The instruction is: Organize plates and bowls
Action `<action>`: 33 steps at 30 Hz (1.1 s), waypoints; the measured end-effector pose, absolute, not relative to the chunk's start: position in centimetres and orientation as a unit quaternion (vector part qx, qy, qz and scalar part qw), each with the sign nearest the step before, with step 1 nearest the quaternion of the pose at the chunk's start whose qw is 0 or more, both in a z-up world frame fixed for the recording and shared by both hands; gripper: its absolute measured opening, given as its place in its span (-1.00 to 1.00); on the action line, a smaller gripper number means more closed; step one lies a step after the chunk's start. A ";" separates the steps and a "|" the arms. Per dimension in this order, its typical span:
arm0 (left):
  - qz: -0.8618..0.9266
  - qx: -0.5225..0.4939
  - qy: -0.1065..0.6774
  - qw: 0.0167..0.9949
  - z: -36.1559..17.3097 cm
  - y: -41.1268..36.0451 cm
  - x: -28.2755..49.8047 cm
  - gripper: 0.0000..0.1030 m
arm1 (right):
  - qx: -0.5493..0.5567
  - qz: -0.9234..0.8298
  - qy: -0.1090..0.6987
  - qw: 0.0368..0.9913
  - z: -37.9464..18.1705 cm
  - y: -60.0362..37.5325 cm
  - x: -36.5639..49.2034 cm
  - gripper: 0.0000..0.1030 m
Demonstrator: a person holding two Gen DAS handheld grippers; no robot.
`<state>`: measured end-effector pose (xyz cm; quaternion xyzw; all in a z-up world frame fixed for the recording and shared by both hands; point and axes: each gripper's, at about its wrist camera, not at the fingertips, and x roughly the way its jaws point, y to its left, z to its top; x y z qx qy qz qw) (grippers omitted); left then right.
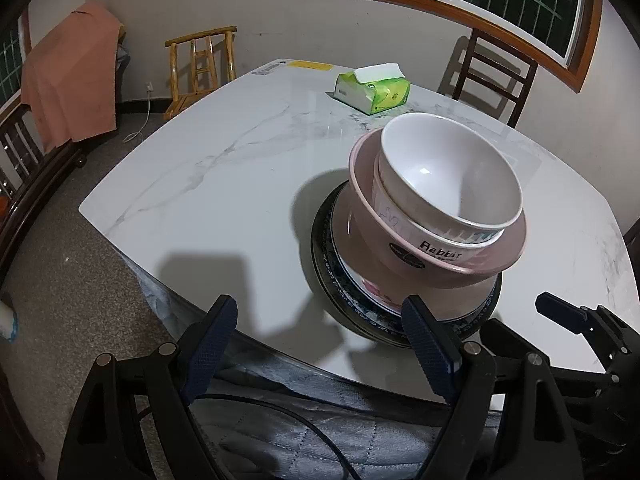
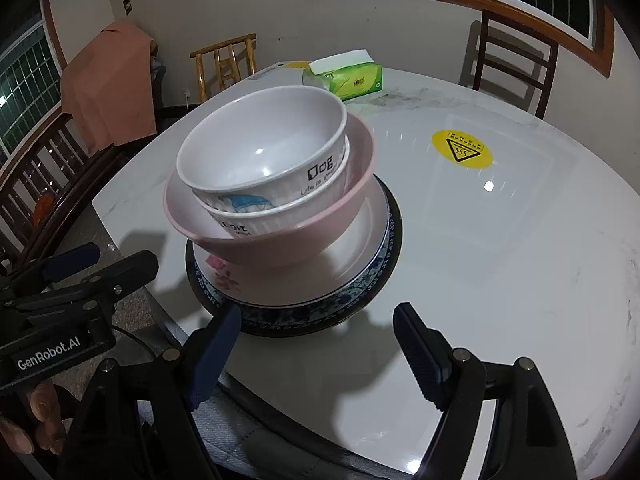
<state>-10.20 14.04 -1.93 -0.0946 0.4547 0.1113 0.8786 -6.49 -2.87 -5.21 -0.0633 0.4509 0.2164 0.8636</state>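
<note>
One stack stands near the table's front edge. A dark blue-patterned plate is at the bottom, with a white flowered plate on it. A pink bowl sits on that, holding two nested white bowls. My left gripper is open and empty, just in front and left of the stack. My right gripper is open and empty, just in front of the stack. Each gripper shows at the edge of the other's view.
A green tissue pack lies at the table's far side. A yellow warning sticker is on the marble table. Chairs stand around it, one draped with an orange cloth.
</note>
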 end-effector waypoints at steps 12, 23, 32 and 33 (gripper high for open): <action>0.115 -0.098 0.455 0.877 -2.2 14.0 -10.1 0.59 | -0.062 0.218 0.452 0.863 -5.2 -2.7 -6.3 0.57; 0.117 -0.100 0.457 0.876 -2.2 14.1 -10.2 0.59 | -0.065 0.222 0.454 0.861 -5.3 -2.3 -6.2 0.57; 0.117 -0.099 0.457 0.876 -2.3 14.0 -10.2 0.59 | -0.068 0.222 0.455 0.860 -5.4 -2.1 -6.1 0.57; 0.117 -0.098 0.456 0.877 -2.3 14.0 -10.2 0.59 | -0.069 0.222 0.454 0.860 -5.4 -2.0 -6.1 0.57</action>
